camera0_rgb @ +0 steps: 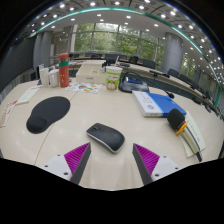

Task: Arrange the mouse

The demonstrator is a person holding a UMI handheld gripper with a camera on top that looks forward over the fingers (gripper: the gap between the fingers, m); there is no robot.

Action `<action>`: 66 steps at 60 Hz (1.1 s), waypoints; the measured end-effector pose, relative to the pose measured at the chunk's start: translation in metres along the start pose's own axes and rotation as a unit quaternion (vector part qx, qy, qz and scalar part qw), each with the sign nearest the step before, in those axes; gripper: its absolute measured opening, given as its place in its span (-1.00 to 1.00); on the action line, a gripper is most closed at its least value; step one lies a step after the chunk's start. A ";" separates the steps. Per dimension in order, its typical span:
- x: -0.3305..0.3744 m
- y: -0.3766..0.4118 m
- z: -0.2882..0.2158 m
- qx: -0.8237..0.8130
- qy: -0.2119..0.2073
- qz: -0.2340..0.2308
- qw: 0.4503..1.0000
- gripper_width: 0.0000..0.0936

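A black and grey mouse lies on the pale table, just ahead of my fingers and a little toward the left one. A black mouse pad lies on the table to the left, beyond the left finger. My gripper is open and empty, with its magenta pads spread wide on either side. The mouse is ahead of the fingertips, not between them.
A blue book with a white sheet lies to the right. A black and yellow tool lies near it. A red-capped bottle, boxes and a dark bag stand at the table's far side.
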State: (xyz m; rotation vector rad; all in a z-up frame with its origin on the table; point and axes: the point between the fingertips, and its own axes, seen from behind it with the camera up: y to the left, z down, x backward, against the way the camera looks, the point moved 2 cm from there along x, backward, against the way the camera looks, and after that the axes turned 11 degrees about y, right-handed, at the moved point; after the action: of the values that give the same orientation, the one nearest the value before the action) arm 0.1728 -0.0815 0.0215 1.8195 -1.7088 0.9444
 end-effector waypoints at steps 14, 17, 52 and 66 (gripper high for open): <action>-0.038 -0.012 -0.026 -0.008 0.003 -0.014 1.000 0.83; -0.043 -0.014 -0.033 -0.007 0.000 -0.013 1.000 0.83; -0.077 -0.003 -0.056 -0.042 0.023 -0.009 0.999 -0.27; -0.024 0.033 -0.123 -0.064 -0.016 0.017 0.998 -0.31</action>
State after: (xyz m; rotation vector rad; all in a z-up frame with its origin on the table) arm 0.1205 0.0215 0.0805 1.7371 -1.7812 0.8045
